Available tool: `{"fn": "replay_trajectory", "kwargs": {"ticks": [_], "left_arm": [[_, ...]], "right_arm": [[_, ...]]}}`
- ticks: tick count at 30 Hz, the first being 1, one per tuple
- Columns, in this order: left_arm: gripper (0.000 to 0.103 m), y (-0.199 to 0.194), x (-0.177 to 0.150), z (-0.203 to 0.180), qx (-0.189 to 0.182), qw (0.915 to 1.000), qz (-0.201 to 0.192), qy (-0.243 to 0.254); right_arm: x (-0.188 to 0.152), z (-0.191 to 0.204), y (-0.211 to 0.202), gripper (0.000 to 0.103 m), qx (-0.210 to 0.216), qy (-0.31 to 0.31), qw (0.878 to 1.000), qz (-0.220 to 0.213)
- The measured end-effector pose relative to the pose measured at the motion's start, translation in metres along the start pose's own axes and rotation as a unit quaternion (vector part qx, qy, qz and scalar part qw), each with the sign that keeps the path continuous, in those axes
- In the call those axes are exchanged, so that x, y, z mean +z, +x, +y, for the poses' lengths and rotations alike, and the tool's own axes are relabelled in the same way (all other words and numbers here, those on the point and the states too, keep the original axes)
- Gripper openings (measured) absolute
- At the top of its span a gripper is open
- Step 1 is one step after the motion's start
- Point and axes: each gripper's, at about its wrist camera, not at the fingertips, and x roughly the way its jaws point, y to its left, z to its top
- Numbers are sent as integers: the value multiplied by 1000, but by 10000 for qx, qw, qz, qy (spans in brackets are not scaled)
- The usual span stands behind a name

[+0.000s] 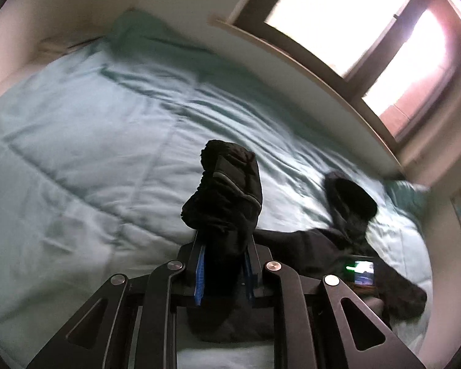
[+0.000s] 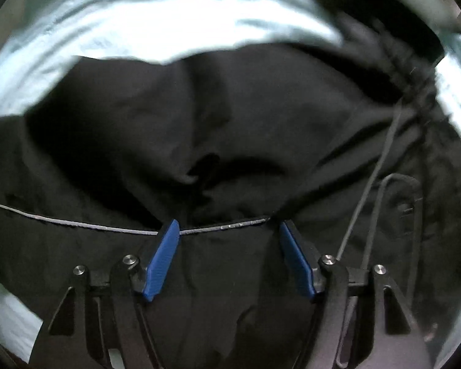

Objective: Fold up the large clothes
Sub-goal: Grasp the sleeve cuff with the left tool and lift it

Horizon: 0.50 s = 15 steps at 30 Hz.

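Observation:
A large black jacket [image 2: 230, 123] lies on a pale green bed cover [image 1: 92, 141]. My left gripper [image 1: 224, 246] is shut on a black cuffed end of the jacket [image 1: 227, 190], which sticks up above the blue pads [image 1: 200, 273] over the bed. More of the jacket [image 1: 350, 203] trails to the right in the left wrist view. My right gripper [image 2: 229, 230] is open, its blue pads [image 2: 164, 255] wide apart just over the jacket, straddling a thin grey seam line [image 2: 224, 227]. Nothing is between them.
A window [image 1: 353, 21] with a white sill [image 1: 292, 70] runs along the bed's far side. A small lit screen [image 1: 361, 272] sits beside the jacket at the right. A thin grey cord [image 2: 375, 169] crosses the jacket near my right gripper.

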Motion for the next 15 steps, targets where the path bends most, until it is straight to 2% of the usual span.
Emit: {"fn": "replay_trajectory", "kwargs": {"ticks": [5,9,15], "left_arm": [[19,14,-11,-60,-208,9987,205,419],[19,27,-26,-111,-348,9956,371,786],[19,68,-58,-184,-420,9899,653,1183]], "right_arm": [[2,-18,-14,72,507,-4,9987,31],[-14,-55,-41,72,851,287,9959,-58],[-49,-120,-71,72,715,405,9963,-256]]}}
